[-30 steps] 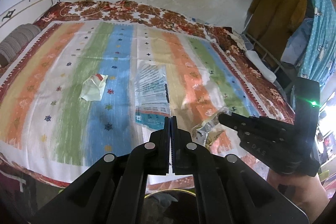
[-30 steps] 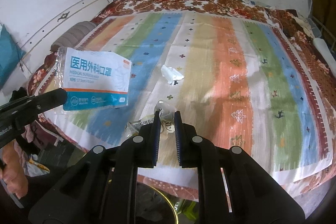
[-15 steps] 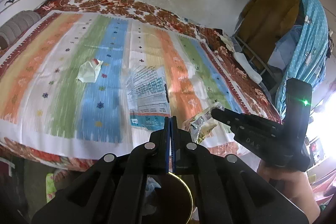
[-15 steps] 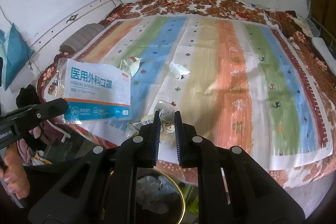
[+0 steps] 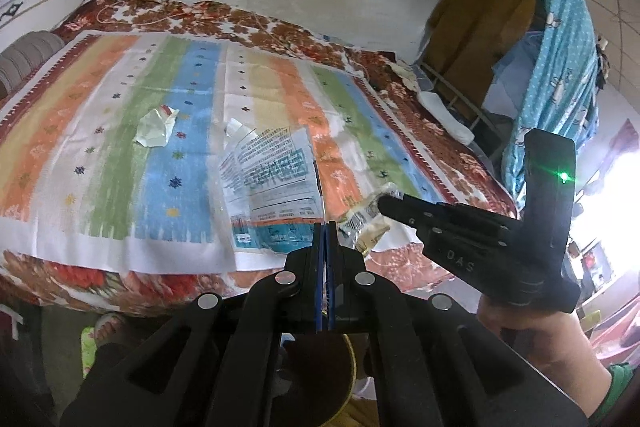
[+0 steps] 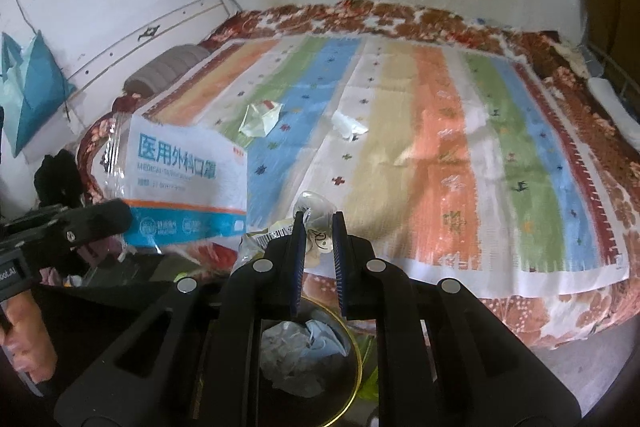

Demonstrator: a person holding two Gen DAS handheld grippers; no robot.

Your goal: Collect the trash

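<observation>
My left gripper (image 5: 325,227) is shut on a white and blue medical mask packet (image 5: 272,183), also seen from its front in the right wrist view (image 6: 180,183). My right gripper (image 6: 316,227) is shut on a crumpled clear snack wrapper (image 6: 312,223), which shows in the left wrist view (image 5: 366,223). Both are held off the bed's near edge, above a gold-rimmed trash bin (image 6: 352,347) with paper in it. A crumpled pale green wrapper (image 5: 156,127) and a white tissue (image 6: 348,125) lie on the striped bedspread (image 6: 460,147).
The bed reaches the back wall. A grey pillow (image 6: 168,71) lies at its left. Clothes hang on a rack (image 5: 520,47) at the right. A teal bag (image 6: 28,95) hangs on the left wall. A foot in a green sandal (image 5: 104,331) stands by the bed.
Both grippers have pulled back from the bed with their trash still held. The trash bin has come into view below them.
</observation>
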